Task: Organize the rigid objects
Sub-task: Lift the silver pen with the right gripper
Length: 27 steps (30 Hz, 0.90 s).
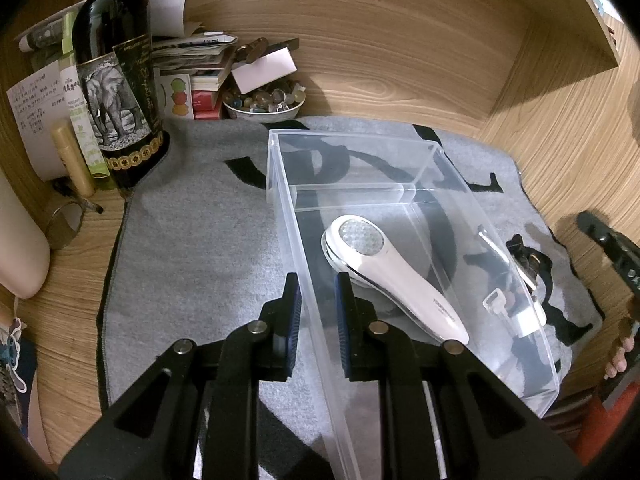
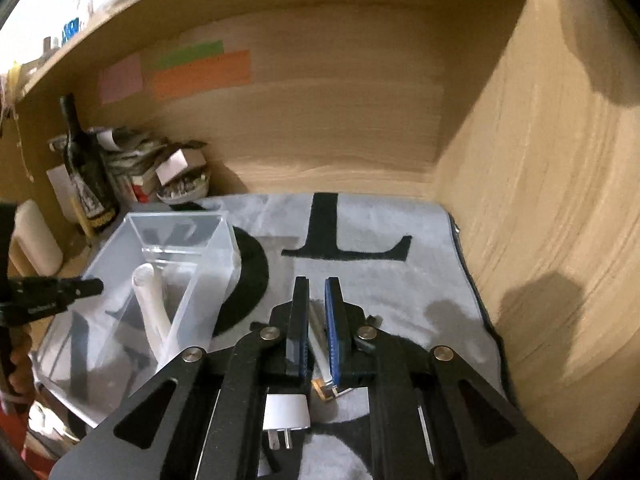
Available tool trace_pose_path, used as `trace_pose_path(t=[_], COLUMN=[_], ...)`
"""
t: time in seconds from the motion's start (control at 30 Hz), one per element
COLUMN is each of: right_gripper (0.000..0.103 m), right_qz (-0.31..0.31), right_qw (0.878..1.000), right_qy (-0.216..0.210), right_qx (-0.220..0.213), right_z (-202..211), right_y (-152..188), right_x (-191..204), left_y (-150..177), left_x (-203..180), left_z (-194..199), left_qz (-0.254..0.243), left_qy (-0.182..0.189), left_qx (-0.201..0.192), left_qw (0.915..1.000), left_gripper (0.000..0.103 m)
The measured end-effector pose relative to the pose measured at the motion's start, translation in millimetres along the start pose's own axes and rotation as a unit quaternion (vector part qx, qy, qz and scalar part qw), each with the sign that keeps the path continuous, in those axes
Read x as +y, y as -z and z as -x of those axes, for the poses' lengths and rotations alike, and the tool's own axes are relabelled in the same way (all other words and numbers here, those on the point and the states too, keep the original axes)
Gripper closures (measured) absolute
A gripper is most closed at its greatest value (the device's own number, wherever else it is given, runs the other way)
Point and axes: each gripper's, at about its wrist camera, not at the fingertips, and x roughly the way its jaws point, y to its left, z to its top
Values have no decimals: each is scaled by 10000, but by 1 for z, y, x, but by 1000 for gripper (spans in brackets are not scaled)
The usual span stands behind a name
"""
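- The left gripper [image 1: 316, 300] points steeply down at the near end of the clear plastic box [image 1: 452, 184]. Its blue ribbed pads are clamped on the box's thin left wall — one pad outside, one inside.
- The right gripper [image 2: 317, 312] tilts down over the grey mat [image 2: 400, 280], right of the box. Its jaws stand narrow, nipping a slim, pale, glossy object [image 2: 318, 340] that runs back between the pads; what it is I cannot tell.
- Under the right gripper's frame a white plug adapter [image 2: 286, 414] with two metal prongs lies on the mat near its front edge.
- The box is rectangular, transparent and hard-sided, with a clear divider across its far end. It sits on the left half of the mat.
- Inside the box's near compartment lies a smooth white handheld device [image 1: 384, 276] — a rounded head with a faceted silver face, tapering to a handle.
- The mat is soft, fuzzy cloth with large black letters, on a wood-grain desk [image 1: 72, 240].
- At the desk's far left corner stand a dark glass bottle [image 1: 116, 92] with an elephant label and a bowl of pebbles [image 1: 262, 106].
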Motion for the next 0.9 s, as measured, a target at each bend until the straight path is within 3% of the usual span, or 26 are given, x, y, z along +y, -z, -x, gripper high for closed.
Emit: trace_pose_path(t=[0.1, 0.17, 0.23, 0.53, 0.63, 0.73, 0.83, 0.9], right_gripper=[93, 78, 75, 75, 75, 75, 88, 89], right_qz=[115, 84, 152, 568, 588, 665, 651, 656], right_qw=[9994, 9975, 9956, 9830, 9787, 9761, 9774, 9796], right_qy=[-41, -283, -355, -381, -568, -489, -537, -462], right_qx=[323, 642, 859, 1703, 1882, 2009, 1939, 1843], right_z=[-20, -35, -49, -96, -104, -114, -114, -111], right_y=[-1, 0, 4, 20, 24, 29, 29, 29], right_x=[2, 0, 2, 4, 5, 8, 9, 10], left_y=[0, 0, 0, 0, 0, 0, 0, -1], left_x=[1, 3, 4, 5, 4, 5, 5, 5], left_z=[0, 0, 0, 0, 0, 0, 1, 1], left_qz=[14, 49, 71, 77, 67, 72, 70, 67], left_qy=[26, 62, 84, 97, 82, 84, 91, 84], left_qx=[3, 5, 6, 5, 2, -5, 1, 3], left_qw=[10000, 10000, 9999, 9999, 9999, 9999, 9999, 9999], left_gripper=[88, 88, 88, 88, 88, 88, 88, 88])
